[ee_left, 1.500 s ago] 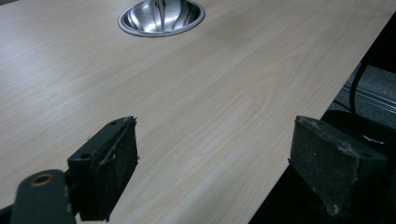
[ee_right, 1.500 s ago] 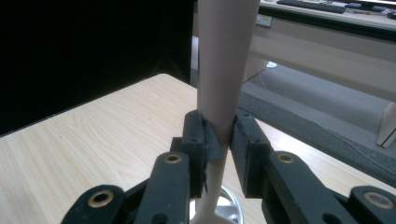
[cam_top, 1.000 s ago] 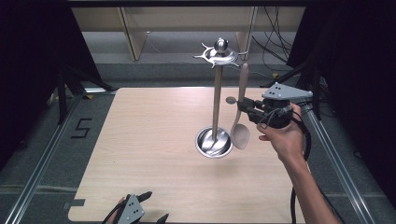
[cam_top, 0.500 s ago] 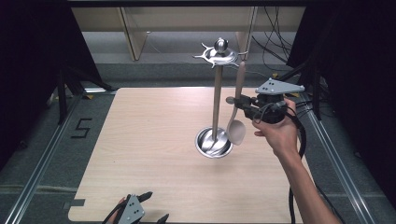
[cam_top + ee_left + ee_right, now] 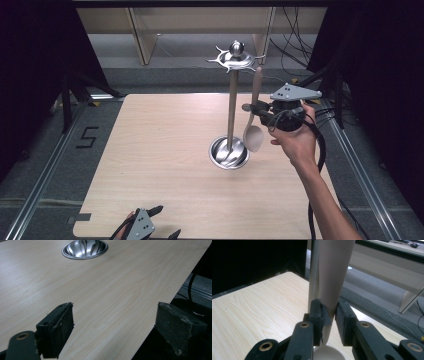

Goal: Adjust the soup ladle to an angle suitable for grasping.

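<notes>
The right tongs [image 5: 261, 111] clamp the handle of a pale wooden spoon [image 5: 254, 132], held upright with its bowl down just beside the steel stand [image 5: 231, 100] at 2 o'clock on the wooden surface [image 5: 150, 150]. The left tongs [image 5: 113, 327] rest wide apart at the 6 o'clock edge.

A pale beige spoon [image 5: 253, 120] hangs almost upright, bowl downward, its handle top up beside the hooked crown of a shiny metal utensil stand [image 5: 231, 100]. The right gripper [image 5: 256, 107] has its jaws closed on the handle partway down, seen close up in the right gripper view, where the handle [image 5: 332, 277] rises beside the stand's pole [image 5: 313, 272]. The stand is a slim pole rising from a round, dished base [image 5: 85, 248] on the light wooden table [image 5: 150, 160]; the spoon's bowl hovers just above that base's right rim.
</notes>
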Demonstrator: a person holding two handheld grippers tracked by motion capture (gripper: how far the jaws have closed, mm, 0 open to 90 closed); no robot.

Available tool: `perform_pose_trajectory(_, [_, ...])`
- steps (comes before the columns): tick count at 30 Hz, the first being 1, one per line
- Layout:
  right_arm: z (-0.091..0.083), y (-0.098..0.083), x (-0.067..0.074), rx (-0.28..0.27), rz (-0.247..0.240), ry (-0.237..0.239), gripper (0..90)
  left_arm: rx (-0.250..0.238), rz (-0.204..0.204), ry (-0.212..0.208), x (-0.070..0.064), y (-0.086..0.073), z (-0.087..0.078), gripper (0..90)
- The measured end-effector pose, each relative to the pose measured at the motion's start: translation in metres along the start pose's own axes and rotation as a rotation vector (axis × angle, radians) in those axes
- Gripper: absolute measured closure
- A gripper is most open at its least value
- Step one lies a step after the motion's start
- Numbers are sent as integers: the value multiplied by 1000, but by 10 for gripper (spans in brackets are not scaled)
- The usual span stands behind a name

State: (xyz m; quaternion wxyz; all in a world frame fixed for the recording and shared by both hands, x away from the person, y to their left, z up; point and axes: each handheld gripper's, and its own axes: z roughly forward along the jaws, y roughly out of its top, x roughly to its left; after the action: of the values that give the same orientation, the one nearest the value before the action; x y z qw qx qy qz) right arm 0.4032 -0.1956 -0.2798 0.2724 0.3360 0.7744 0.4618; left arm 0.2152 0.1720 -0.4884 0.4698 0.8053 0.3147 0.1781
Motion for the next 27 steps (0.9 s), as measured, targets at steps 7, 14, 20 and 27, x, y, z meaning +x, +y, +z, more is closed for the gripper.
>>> perform_pose_trajectory(7, [0,2,0,2,-29,-44,767,-3,-7,-1,-1,0,1,147])
perform_pose_trajectory(14, [3,2,2,6,-24,-44,766,-3,-9,-2,-1,0,0,147])
perform_pose_trajectory(20, [3,2,2,6,-33,-52,765,-2,-8,-8,-1,0,0,147])
perform_pose_trajectory(27, [4,-4,1,-34,4,-12,764,-10,-7,-4,-2,0,0,147])
